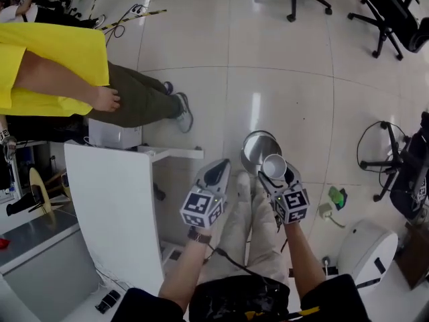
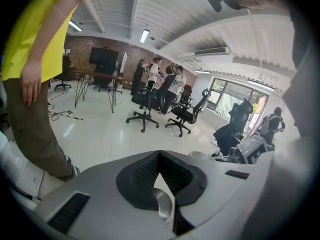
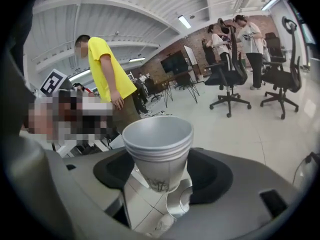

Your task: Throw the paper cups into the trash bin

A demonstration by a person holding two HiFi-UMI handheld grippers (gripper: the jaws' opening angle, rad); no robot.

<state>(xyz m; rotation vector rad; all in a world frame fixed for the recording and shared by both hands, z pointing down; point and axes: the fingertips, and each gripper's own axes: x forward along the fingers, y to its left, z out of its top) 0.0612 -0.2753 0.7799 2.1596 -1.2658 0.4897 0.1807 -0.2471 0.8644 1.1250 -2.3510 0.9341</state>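
head view: right gripper (image 1: 281, 183) pinches stacked paper cups (image 1: 273, 166), upright and mouth up, over the near rim of the steel trash bin (image 1: 253, 146) on the glossy tiled office floor (image 1: 288, 92). The left gripper (image 1: 216, 174) sits just left of the bin.
left gripper view: left gripper (image 2: 159, 156) has its jaws pressed together, nothing in them.
right gripper view: paper cups (image 3: 157, 144) are clamped upright, with the trash bin (image 3: 176, 204) mouth pretty much straight below.

Qty: 2 grippers (image 1: 216, 172) (image 1: 277, 178), 1 trash bin (image 1: 251, 144), 1 paper cup stack (image 1: 273, 166).
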